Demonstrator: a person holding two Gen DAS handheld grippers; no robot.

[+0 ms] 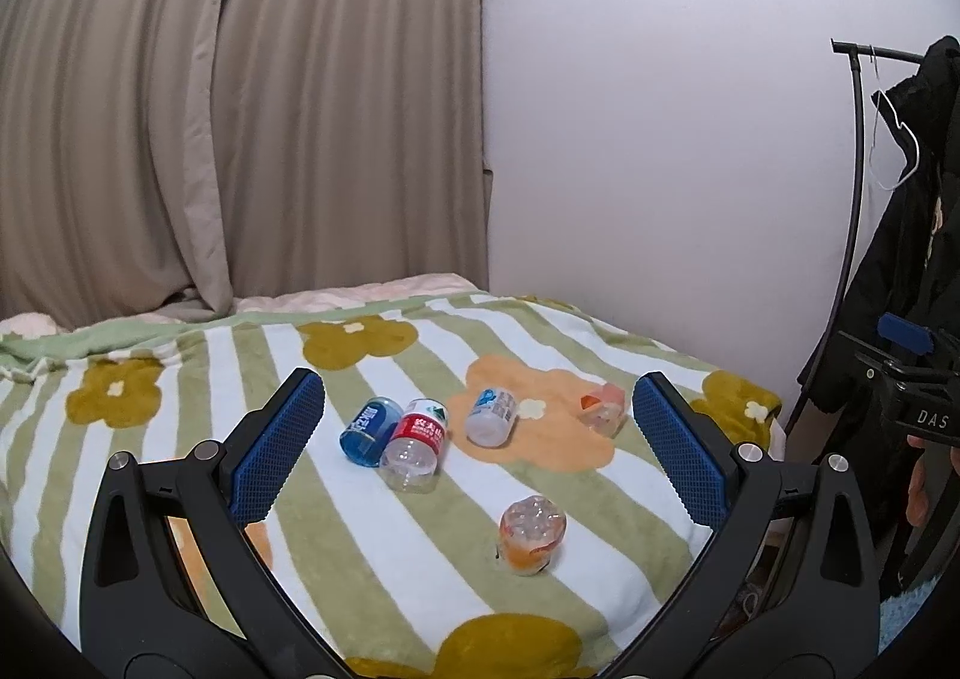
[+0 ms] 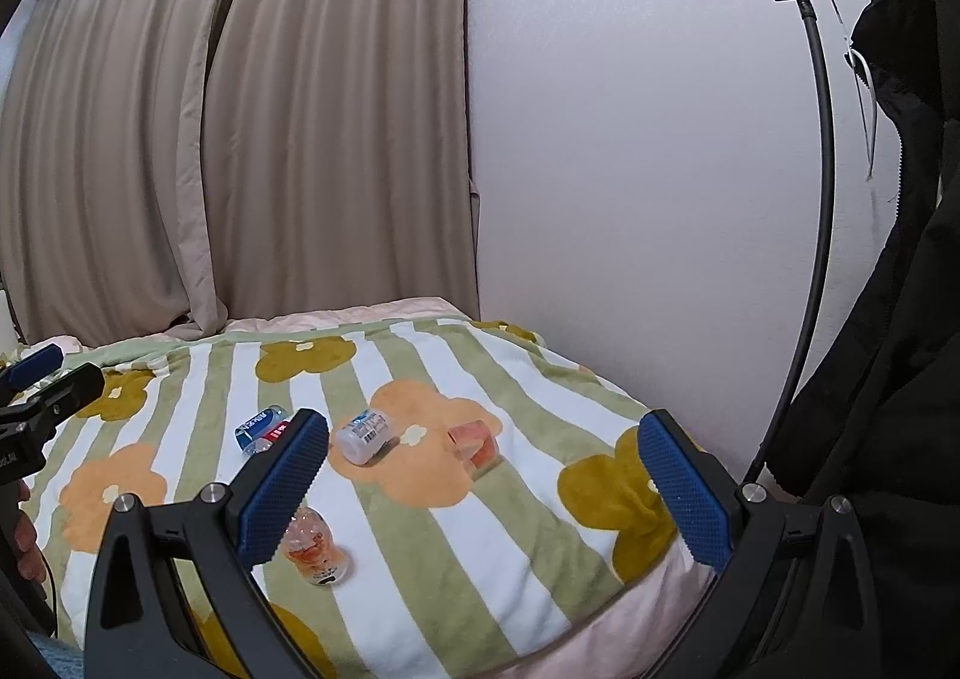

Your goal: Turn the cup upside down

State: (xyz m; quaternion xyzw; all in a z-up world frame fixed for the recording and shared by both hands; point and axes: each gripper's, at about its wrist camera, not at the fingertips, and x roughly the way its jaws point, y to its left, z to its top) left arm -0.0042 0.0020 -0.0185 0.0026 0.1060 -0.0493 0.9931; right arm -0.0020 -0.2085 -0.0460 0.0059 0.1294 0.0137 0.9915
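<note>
Bed: striped flowered blanket (image 1: 372, 547) – five cut bottle cups lay scattered.
Left gripper (image 1: 480, 451): jaws spread, empty.
Right gripper (image 2: 483, 475): jaws spread – empty.
Orange cup (image 1: 533, 535): nearest.

The letters "DAS" are being shown in white on the black body of the right tongs (image 1: 927, 418). Print on the bottle labels is too blurred to be read.

My left gripper (image 1: 479, 451) and right gripper (image 2: 483, 484) share black frames, silver screws at ten and two o'clock, blue cross-hatched finger pads (image 1: 276, 448).
</note>
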